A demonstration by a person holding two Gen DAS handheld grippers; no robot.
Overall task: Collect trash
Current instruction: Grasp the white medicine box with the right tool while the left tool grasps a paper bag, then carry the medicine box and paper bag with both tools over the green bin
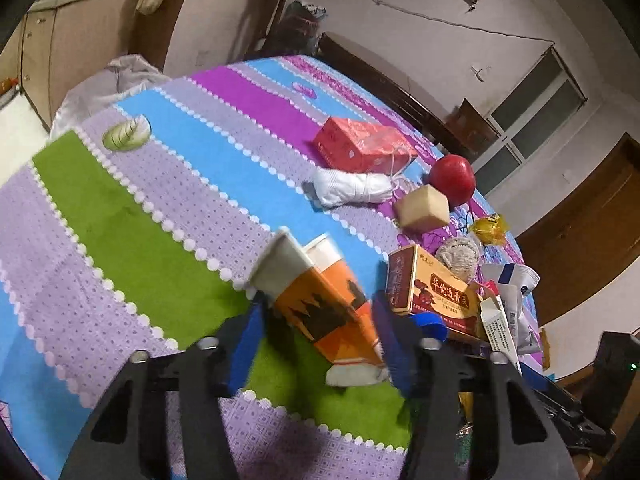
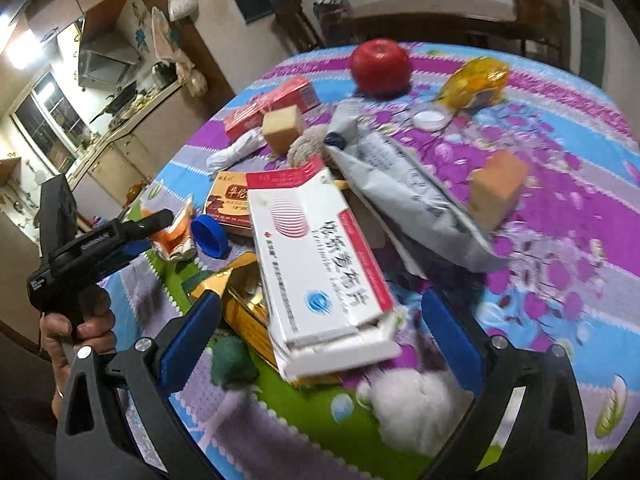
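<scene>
Crushed orange-and-white paper cups (image 1: 320, 296) lie between the left gripper's (image 1: 320, 320) spread jaws; right gripper (image 2: 320, 320) open, empty.

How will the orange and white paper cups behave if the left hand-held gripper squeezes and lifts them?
The paper cups lie on their side, nested, between the open fingers of the left hand-held gripper. They probably weigh little and lift easily. Their thin walls look already creased near the base, so a firm squeeze would likely flatten them. Being tapered, they may roll in a curve if nudged.
</scene>
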